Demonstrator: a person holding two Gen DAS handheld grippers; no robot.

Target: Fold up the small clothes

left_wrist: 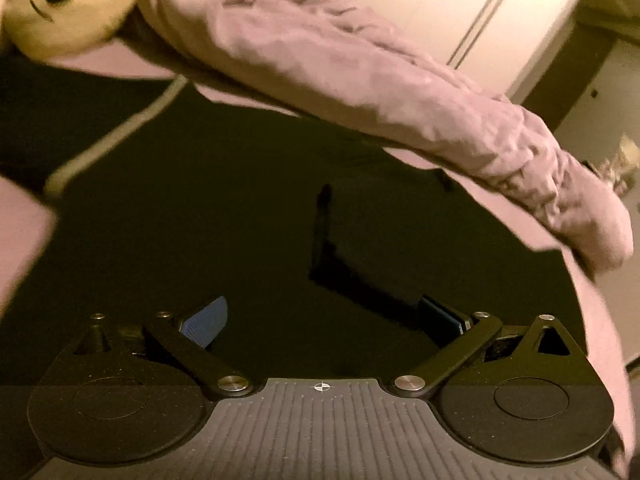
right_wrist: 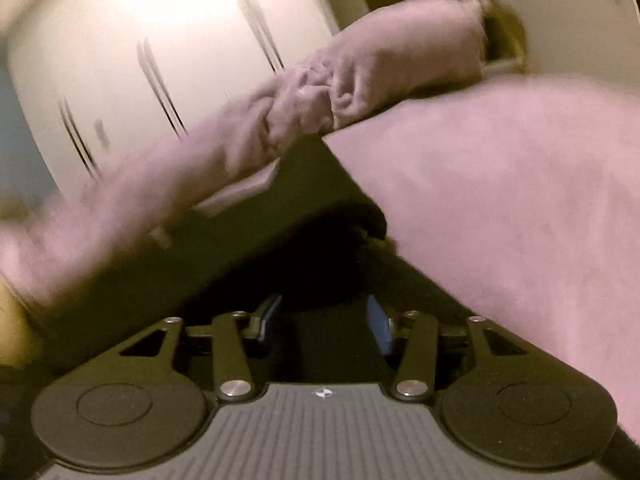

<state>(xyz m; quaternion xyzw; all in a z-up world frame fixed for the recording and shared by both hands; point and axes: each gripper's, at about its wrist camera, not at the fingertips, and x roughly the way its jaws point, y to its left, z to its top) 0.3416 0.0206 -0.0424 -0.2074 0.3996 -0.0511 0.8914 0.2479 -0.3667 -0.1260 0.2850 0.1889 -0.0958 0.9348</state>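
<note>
The pink bedcover is the landmark here, filling the upper half of the left wrist view in a bunched ridge, and it takes up most of the right wrist view too. The small garment to be folded is a dark cloth lying on the pink bedcover, just below that ridge; it is nearly black in this dim light, so its edges, sleeves and seams cannot be made out, and that looks like the main risk: a pinch could catch 2 layers, or the cover beneath, and drag the whole thing askew. A pale cord or trim crosses the dark cloth at its left side, close to the ridge, and could snag a finger. Behind the ridge stands a white wardrobe, and a yellow soft toy rests at the ridge's left end, well clear. The left gripper hovers low over the dark cloth with fingers spread wide, pinching nothing. The right gripper has its fingers moderately apart over dark fabric beside the cover's edge; whether cloth lies between them I cannot tell, and the blur suggests fast motion, which could slip a weak hold.
</note>
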